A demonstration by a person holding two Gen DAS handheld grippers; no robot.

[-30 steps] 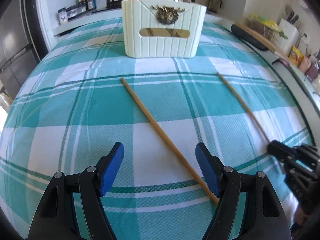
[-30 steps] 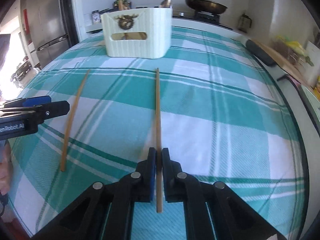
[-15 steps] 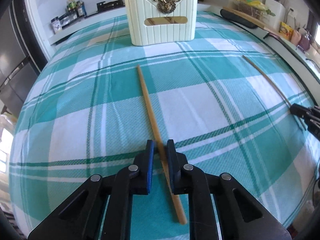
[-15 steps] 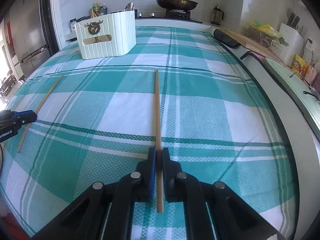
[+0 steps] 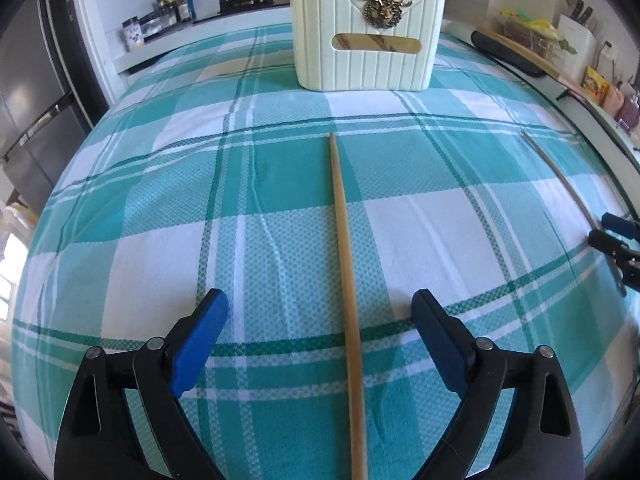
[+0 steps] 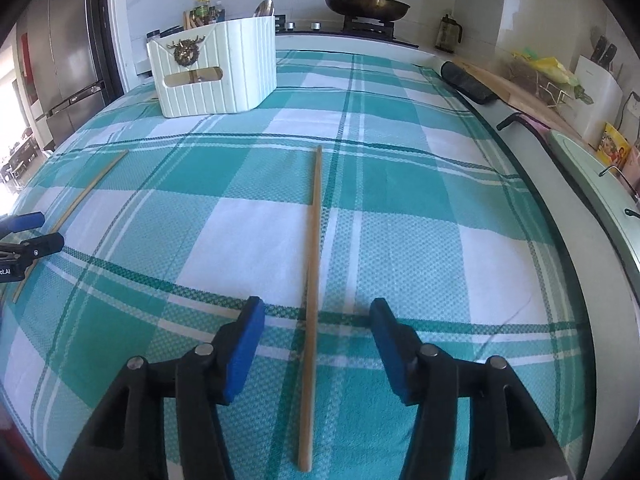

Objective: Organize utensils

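Note:
Two wooden chopsticks lie on the teal plaid tablecloth (image 5: pixel 460 216). One chopstick (image 5: pixel 346 264) lies between the blue pads of my open left gripper (image 5: pixel 318 334), pointing toward the cream utensil caddy (image 5: pixel 366 46). The other chopstick (image 6: pixel 314 240) lies between the pads of my open right gripper (image 6: pixel 316 338). It also shows in the left wrist view (image 5: pixel 558 176) at the right. The caddy (image 6: pixel 216 76) holds chopsticks and a spoon. Each gripper shows at the other view's edge.
A stove with a pan (image 6: pixel 366 4) stands behind the table. Bottles (image 5: pixel 176 0) sit on a ledge at the back left. A sink counter (image 6: pixel 592 184), a cutting board and a knife block lie to the right. A fridge (image 6: pixel 68 64) stands at the left.
Both grippers were shut on their chopsticks half a second ago; both have opened, and the chopsticks lie loose on the cloth between the pads.

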